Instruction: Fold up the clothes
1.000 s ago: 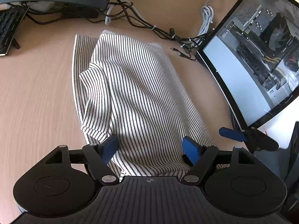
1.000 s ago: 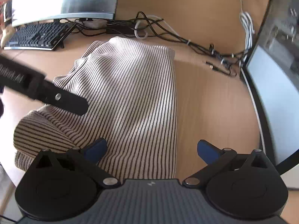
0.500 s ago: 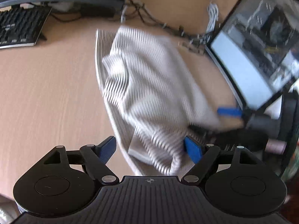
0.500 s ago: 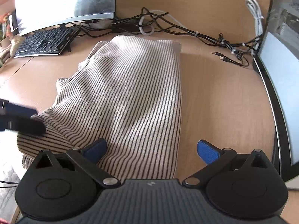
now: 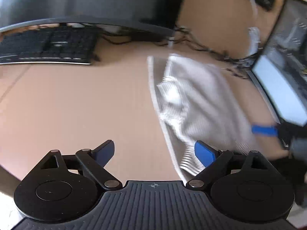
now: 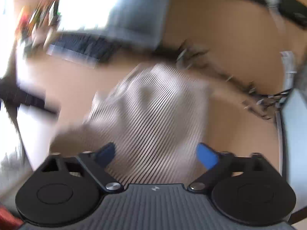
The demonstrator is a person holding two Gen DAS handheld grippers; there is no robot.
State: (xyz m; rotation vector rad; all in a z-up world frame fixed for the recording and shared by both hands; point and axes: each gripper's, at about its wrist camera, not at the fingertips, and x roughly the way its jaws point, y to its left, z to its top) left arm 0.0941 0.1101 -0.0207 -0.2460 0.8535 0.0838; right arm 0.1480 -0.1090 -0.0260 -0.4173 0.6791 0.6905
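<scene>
A folded white garment with thin black stripes [image 5: 197, 103] lies on the wooden desk [image 5: 76, 105]. My left gripper [image 5: 154, 151] is open and empty, over bare desk just left of the garment's near corner. My right gripper [image 6: 156, 154] is open and empty, above the garment's near edge [image 6: 153, 118]. One blue fingertip of the right gripper [image 5: 263, 129] shows at the garment's right side in the left wrist view. Both views are blurred by motion.
A black keyboard [image 5: 48, 47] and a curved monitor [image 5: 86, 5] stand at the back left. A tangle of cables [image 5: 207, 48] runs along the back. A second screen [image 5: 282, 80] stands at the right.
My left gripper has swung left and pulled back, so the garment now sits to its right. My right gripper has pulled back and turned. The garment lies where it was.
</scene>
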